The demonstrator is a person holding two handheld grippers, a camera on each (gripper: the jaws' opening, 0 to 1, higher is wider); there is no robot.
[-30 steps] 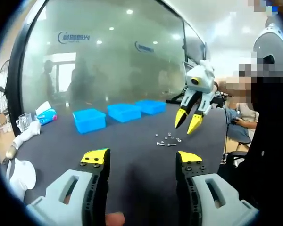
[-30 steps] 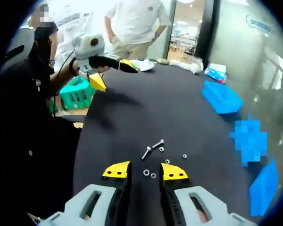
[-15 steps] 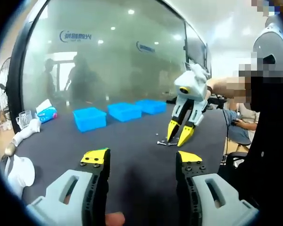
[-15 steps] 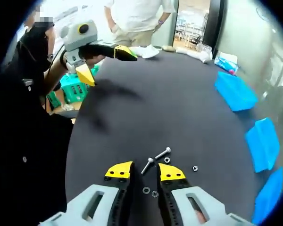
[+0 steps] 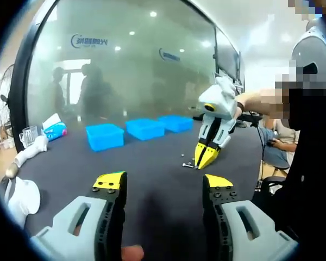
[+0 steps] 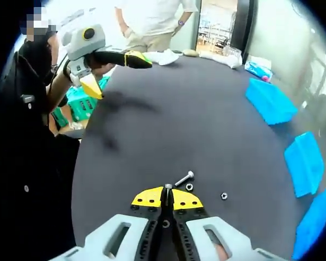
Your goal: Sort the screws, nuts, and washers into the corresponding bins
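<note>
Down on the dark table (image 6: pixel 168 125), the right gripper (image 6: pixel 167 197) had clenched its yellow tips on a screw (image 6: pixel 167 187); another screw (image 6: pixel 184 178) and a nut (image 6: pixel 224 195) lay just beyond. The left gripper (image 5: pixel 163 184) hung released.

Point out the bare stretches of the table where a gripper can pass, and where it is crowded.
Open: the dark table between the loose hardware and the three blue bins, and under the left gripper, which is open. Crowded: around the right gripper, shut on a screw, with another screw and a nut alongside.
</note>
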